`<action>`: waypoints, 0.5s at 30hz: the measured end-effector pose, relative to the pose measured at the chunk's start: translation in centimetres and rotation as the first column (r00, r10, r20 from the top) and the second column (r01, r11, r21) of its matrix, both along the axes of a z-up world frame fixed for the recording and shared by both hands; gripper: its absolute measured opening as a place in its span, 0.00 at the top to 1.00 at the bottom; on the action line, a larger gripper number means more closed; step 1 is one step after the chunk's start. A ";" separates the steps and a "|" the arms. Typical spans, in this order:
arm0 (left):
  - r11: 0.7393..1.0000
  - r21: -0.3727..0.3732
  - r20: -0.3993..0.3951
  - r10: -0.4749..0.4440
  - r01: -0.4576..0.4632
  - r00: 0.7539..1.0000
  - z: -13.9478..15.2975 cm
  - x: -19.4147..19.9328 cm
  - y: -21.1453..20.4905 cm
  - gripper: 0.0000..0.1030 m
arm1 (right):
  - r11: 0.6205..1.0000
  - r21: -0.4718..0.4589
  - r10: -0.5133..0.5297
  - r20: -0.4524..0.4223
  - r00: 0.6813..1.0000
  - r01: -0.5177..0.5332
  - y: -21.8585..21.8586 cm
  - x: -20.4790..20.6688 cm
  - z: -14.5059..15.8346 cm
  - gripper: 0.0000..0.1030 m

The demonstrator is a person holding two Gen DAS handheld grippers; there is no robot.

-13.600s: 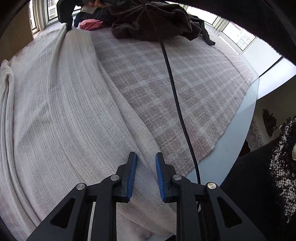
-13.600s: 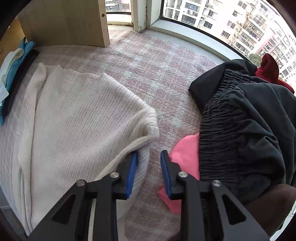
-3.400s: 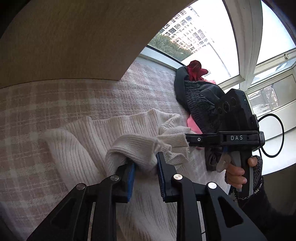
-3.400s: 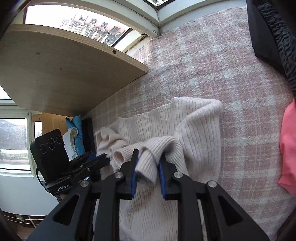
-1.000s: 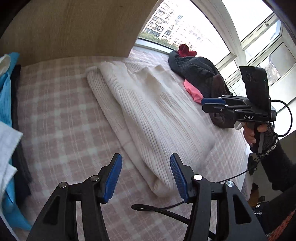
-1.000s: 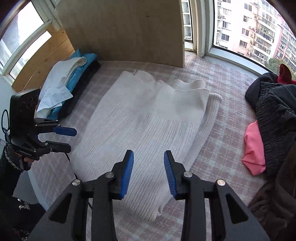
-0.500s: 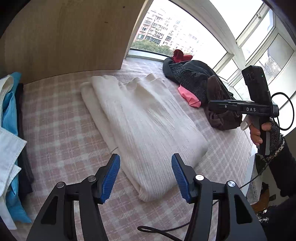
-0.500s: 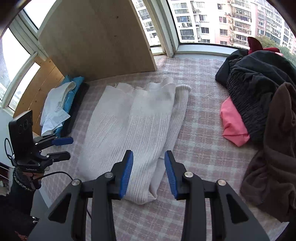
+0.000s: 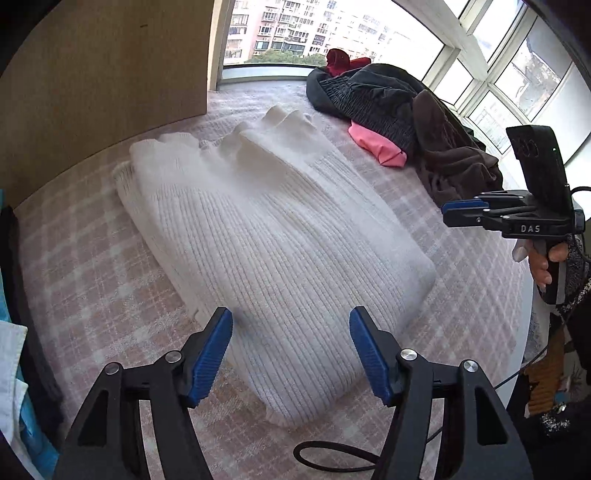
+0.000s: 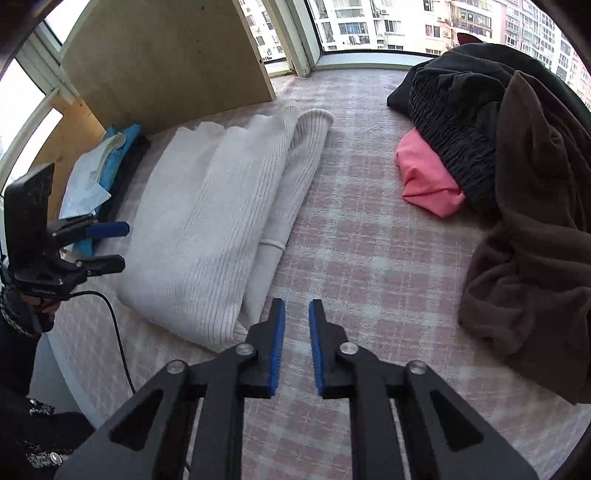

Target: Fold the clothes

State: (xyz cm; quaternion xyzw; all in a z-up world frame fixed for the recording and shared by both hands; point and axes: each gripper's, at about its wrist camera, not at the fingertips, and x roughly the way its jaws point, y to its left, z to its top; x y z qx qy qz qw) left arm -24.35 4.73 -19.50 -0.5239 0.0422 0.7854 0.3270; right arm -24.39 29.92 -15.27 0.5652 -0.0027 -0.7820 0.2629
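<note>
The left gripper (image 9: pixel 291 341) hangs above the near end of the folded white sweater (image 9: pixel 266 236), its blue-padded jaws spread wide and holding nothing. The right gripper (image 10: pixel 296 334) hovers over bare cloth just beside the sweater's near corner, jaws a narrow gap apart and empty; in the left wrist view the same tool is seen from the side at the right edge, gripped by a hand (image 9: pixel 546 260) in a dark speckled sleeve.

The sweater lies flat on the pink plaid cover (image 10: pixel 369 258), folded into a long ribbed strip with a sleeve tucked along one side and its wavy hem at the far end near the wooden board (image 10: pixel 166 62). A black cable (image 9: pixel 332 459) loops on the cover below the left gripper.

Left of the sweater, against the board, sits a stack of folded clothes (image 10: pixel 99 173) in white, blue and black. Well apart on the other side lies an unfolded heap: a pink garment (image 10: pixel 424 177) partly under a black gathered one (image 10: pixel 454 110), a brown garment (image 10: pixel 535 221) spilling nearest, and a red piece (image 9: pixel 341 61) at the back by the window (image 9: pixel 314 33).
</note>
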 end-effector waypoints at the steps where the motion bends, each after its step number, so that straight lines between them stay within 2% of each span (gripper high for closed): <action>1: 1.000 0.007 -0.003 -0.019 0.019 1.000 0.5 -0.1 0.8 0.39 | 0.999 -0.008 0.032 0.016 0.999 -0.032 -0.2 0.0 -0.5 0.93; 6: 0.984 -0.020 -0.024 -0.175 0.175 0.984 2.1 -0.8 5.9 0.39 | 0.979 -0.046 0.201 0.036 0.979 -0.200 -2.6 -1.0 -3.5 0.95; 9: 0.969 -0.056 -0.009 -0.241 0.240 0.970 1.5 -2.1 8.4 0.39 | 0.954 -0.087 0.292 0.042 0.955 -0.288 -3.1 -2.1 -4.3 0.95; 13: 0.954 -0.195 0.023 -0.226 0.226 0.974 -1.1 -4.6 9.5 0.39 | 0.875 -0.150 0.470 0.030 0.882 -0.461 -4.1 -1.8 -3.2 0.95; 15: 0.954 -0.206 0.050 -0.211 0.216 0.976 -2.1 -5.5 9.2 0.36 | 0.832 -0.170 0.538 0.012 0.843 -0.529 -4.3 -1.5 -2.2 0.95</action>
